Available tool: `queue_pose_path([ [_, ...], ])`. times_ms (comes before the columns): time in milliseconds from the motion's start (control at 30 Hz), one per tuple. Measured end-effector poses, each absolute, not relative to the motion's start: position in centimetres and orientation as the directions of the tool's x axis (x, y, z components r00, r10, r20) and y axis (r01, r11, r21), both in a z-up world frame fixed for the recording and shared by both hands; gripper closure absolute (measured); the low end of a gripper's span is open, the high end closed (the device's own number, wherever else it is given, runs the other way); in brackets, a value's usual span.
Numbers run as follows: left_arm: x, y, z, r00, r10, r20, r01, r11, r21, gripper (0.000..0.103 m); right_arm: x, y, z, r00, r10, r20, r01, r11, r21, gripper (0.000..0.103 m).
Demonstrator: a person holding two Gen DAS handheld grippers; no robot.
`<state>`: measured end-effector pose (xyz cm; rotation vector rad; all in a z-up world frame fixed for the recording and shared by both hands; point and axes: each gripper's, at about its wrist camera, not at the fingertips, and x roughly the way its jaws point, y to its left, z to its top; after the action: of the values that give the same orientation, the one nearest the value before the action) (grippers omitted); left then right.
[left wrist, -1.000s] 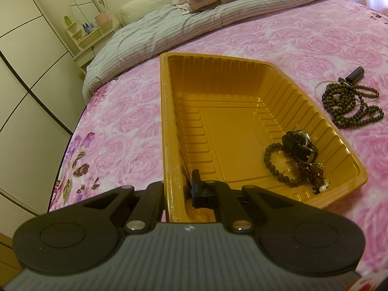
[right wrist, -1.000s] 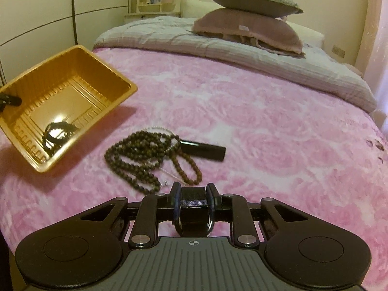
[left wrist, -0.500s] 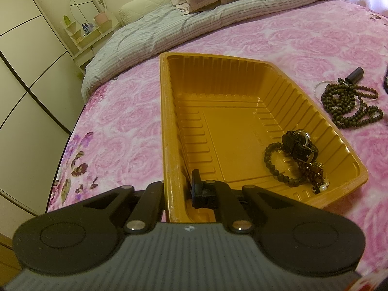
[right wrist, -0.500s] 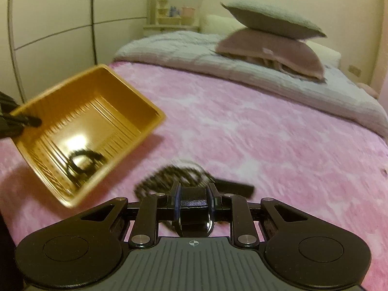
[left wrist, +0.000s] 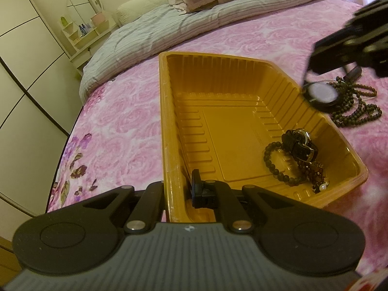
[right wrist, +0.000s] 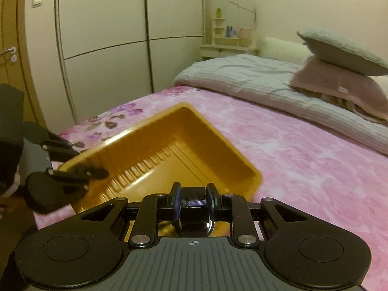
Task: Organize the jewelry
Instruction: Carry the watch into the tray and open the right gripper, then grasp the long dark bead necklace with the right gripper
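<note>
An orange plastic tray (left wrist: 218, 111) lies tilted on the pink bed. My left gripper (left wrist: 178, 189) is shut on the tray's near rim. A dark bead bracelet (left wrist: 276, 162) and a black-strapped watch (left wrist: 299, 143) lie in its right corner. My right gripper (right wrist: 193, 202) is shut on the black strap (right wrist: 194, 203) of a second watch, whose pale round face (left wrist: 321, 94) hangs over the tray's right rim in the left wrist view. A dark bead necklace (left wrist: 354, 106) and a black tube (left wrist: 354, 74) lie on the bed to the tray's right.
The tray (right wrist: 169, 150) and left gripper (right wrist: 80, 172) also show in the right wrist view. A grey quilt (left wrist: 194, 21) and pillows (right wrist: 339, 68) lie at the bed's head. Wardrobe doors (right wrist: 104, 36) stand left of the bed, with a small shelf and mirror (left wrist: 82, 21).
My right gripper has lifted from the necklace and swung left with the watch to the tray's right rim. The left gripper and tray have not moved.
</note>
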<state>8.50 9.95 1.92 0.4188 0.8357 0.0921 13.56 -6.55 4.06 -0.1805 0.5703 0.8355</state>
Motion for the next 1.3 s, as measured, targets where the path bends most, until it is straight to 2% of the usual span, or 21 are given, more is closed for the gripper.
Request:
queue_pose_path([
  [367,8.5,10.2,1.8,0.671,0.233,-0.704,0.083,0.919,0.384,0.099,16.1,-3.9,1.2,0.529,0.604,-0.597,-0.717,0.693,0.066,0.081],
  [567,8.4,10.3,1.8,0.67,0.232,-0.705,0.083,0.92,0.382,0.099,16.9,-4.4,1.6,0.502,0.654,-0.566,-0.721,0.678,0.144,0.081],
  [633,8.5,10.4,1.8,0.669,0.234,-0.706,0.078,0.922,0.38,0.099,16.9,-4.9,2.2,0.509,0.66,-0.553,-0.715,0.682,0.157,0.077],
  [700,8.5,10.4,1.8,0.668,0.231,-0.707,0.075,0.925,0.374,0.099,16.6,-5.6,2.6,0.526,0.657,-0.54,-0.708,0.69,0.149,0.064],
  [800,8.5,10.3,1.9,0.669,0.233,-0.706,0.076,0.923,0.377,0.099,15.9,-7.4,2.6,0.563,0.634,-0.531,-0.684,0.718,0.132,0.057],
  [1067,8.5,10.3,1.8,0.67,0.235,-0.705,0.077,0.922,0.38,0.099,14.2,-15.9,-1.2,0.635,0.512,-0.578,-0.481,0.848,0.223,0.053],
  [1300,8.5,10.3,1.8,0.668,0.236,-0.706,0.076,0.922,0.38,0.099,12.4,-22.3,-4.5,0.657,0.391,-0.644,-0.309,0.919,0.243,0.053],
])
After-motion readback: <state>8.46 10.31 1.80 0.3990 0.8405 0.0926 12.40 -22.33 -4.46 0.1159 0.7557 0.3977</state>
